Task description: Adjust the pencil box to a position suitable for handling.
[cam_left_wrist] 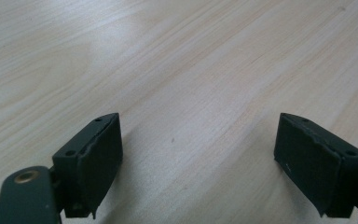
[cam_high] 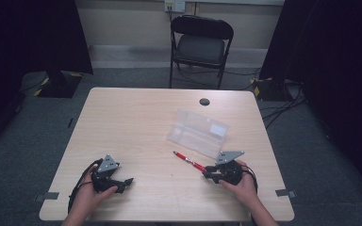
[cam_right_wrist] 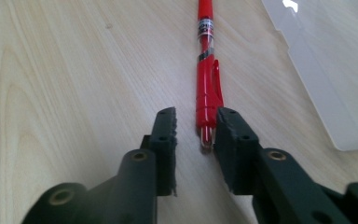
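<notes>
Just short of the clear plastic case (cam_high: 198, 132), the red pen (cam_right_wrist: 207, 84) is lying flat on the worktop (cam_high: 136, 127), and I am bracketing its near end with my right gripper (cam_right_wrist: 195, 126), fingers (cam_right_wrist: 165, 133) narrowed but a gap showing on one side. Next I am judging a firmer squeeze, then a lift. My left gripper (cam_left_wrist: 193, 154) is resting wide, well apart from the case.

left gripper (cam_high: 122, 182): sitting low near the table's front-left corner, jaws spread wide
right gripper (cam_high: 209, 171): near the front-right edge, jaws pulled in narrow, small gap between them
</notes>
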